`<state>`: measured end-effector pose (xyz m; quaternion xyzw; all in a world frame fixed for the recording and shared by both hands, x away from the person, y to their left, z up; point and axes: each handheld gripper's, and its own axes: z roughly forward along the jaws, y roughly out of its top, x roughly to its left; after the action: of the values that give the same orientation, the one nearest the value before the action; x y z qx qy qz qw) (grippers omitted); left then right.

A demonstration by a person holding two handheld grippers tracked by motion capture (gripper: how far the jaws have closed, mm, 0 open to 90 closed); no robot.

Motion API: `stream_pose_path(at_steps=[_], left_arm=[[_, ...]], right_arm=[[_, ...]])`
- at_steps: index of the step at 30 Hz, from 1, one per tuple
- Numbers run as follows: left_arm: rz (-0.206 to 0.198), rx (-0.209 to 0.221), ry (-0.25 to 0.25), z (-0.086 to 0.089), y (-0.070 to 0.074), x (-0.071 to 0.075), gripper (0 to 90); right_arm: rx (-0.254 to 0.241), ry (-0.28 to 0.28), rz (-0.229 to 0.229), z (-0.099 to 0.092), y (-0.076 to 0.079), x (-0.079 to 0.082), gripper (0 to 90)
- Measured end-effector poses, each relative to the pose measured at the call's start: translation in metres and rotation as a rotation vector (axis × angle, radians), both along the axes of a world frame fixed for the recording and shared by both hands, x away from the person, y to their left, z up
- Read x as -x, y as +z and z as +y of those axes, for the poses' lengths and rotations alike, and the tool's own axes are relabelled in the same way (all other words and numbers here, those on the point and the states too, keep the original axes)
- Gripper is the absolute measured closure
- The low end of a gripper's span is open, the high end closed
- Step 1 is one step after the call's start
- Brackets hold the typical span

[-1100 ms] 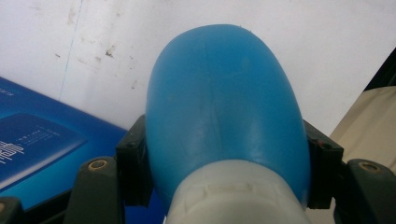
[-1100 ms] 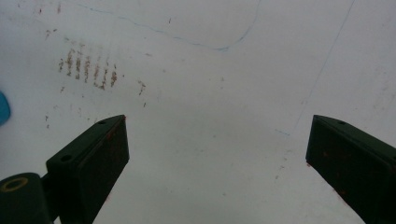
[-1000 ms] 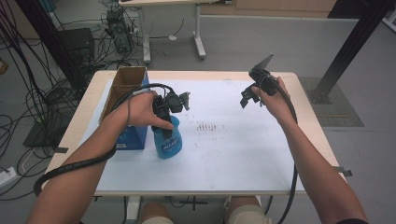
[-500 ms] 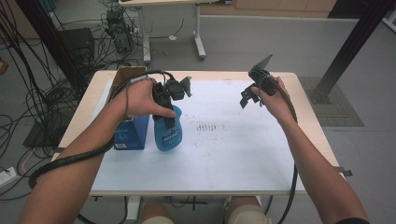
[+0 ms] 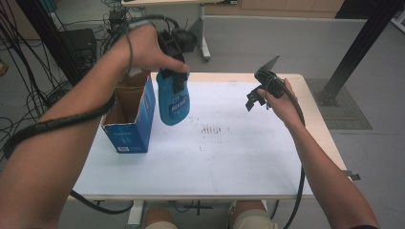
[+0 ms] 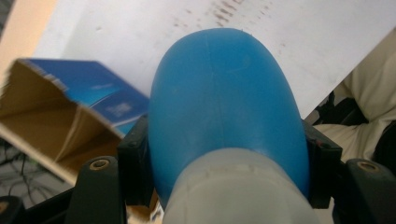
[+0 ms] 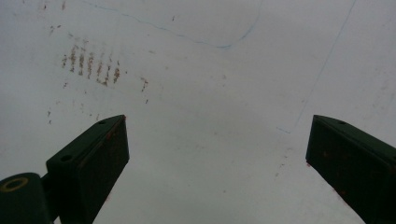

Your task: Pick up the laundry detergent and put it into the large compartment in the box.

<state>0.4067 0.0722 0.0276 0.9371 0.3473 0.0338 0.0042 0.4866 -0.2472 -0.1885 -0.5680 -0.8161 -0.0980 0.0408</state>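
A blue plastic bottle (image 5: 173, 101) hangs in the air above the white table (image 5: 229, 157), just right of an open blue cardboard box (image 5: 130, 117). My left gripper (image 5: 175, 81) is shut on the bottle's upper part, with both pads pressed against its sides. In the left gripper view the bottle (image 6: 226, 112) bulges between the jaws, its pale top at the bottom, and the box (image 6: 70, 116) lies below it to the left. My right gripper (image 5: 253, 99) is held over the table's right half, open, with nothing between its jaws (image 7: 215, 154).
The box stands upright near the table's left edge, its brown inside open to the top. Rusty smudges (image 5: 211, 129) mark the table's middle. Cables and a dark frame (image 5: 363, 43) crowd the floor beyond; a second table's legs (image 5: 203, 33) stand behind.
My left gripper has lifted the blue bottle off the table, from beside the box to well above it. The right gripper has stayed where it was.
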Motion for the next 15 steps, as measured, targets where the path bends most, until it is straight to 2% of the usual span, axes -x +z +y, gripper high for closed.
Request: stream_pose_path(at_steps=[4, 7, 11, 14, 15], left_arm=[[-0.013, 0.008, 0.079, 0.005, 0.031, -0.007, 36.2], [-0.025, 0.037, 0.174, 0.015, 0.052, -0.013, 36.2], [-0.036, 0.031, 0.274, 0.024, 0.068, -0.02, 36.2], [-0.049, 0.046, 0.368, 0.037, 0.074, -0.026, 36.3], [-0.046, 0.03, 0.393, 0.039, 0.076, -0.029, 36.3]], right_arm=[[-0.004, -0.006, 0.0, -0.003, 0.001, 0.001, 5.8], [-0.006, -0.011, -0.003, -0.005, 0.003, 0.003, 5.8], [-0.012, -0.015, -0.006, -0.006, 0.005, 0.005, 5.8], [-0.012, -0.017, -0.01, -0.007, 0.005, 0.006, 5.8], [-0.011, -0.018, -0.01, -0.007, 0.005, 0.006, 5.7]])
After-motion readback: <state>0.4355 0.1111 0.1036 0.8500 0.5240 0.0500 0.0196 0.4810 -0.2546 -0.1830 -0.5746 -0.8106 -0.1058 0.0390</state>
